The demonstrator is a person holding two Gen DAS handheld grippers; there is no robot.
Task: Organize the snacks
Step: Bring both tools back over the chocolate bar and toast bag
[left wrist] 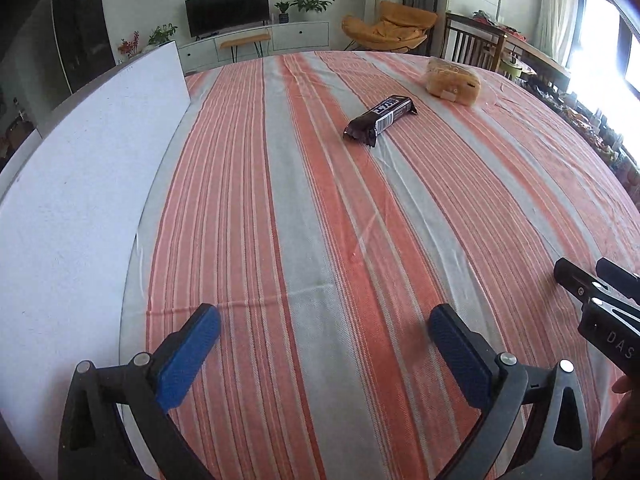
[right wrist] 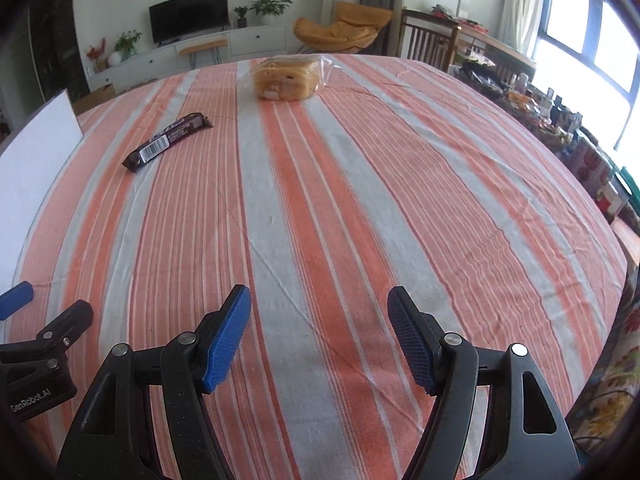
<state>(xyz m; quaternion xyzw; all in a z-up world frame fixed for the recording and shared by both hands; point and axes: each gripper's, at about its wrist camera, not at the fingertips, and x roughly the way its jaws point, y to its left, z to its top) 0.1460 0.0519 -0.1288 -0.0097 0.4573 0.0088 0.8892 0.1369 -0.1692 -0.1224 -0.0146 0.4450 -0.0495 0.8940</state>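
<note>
A dark-wrapped chocolate bar (left wrist: 380,119) (right wrist: 167,141) lies flat on the striped tablecloth, far ahead of both grippers. Behind it sits a clear bag of yellow bread (left wrist: 452,81) (right wrist: 285,78) near the table's far edge. My left gripper (left wrist: 324,314) hovers over the near part of the cloth, its blue pads wide apart with nothing between them. My right gripper (right wrist: 319,300) hangs beside it to the right, jaws open and empty. The right gripper's black body (left wrist: 604,304) shows at the right edge of the left wrist view.
A white flat board (left wrist: 80,200) (right wrist: 32,160) stands along the table's left side. The orange-and-grey striped tablecloth (right wrist: 360,200) covers the table. Wooden chairs (right wrist: 428,42) and a cluttered side table (right wrist: 560,120) lie beyond the far and right edges.
</note>
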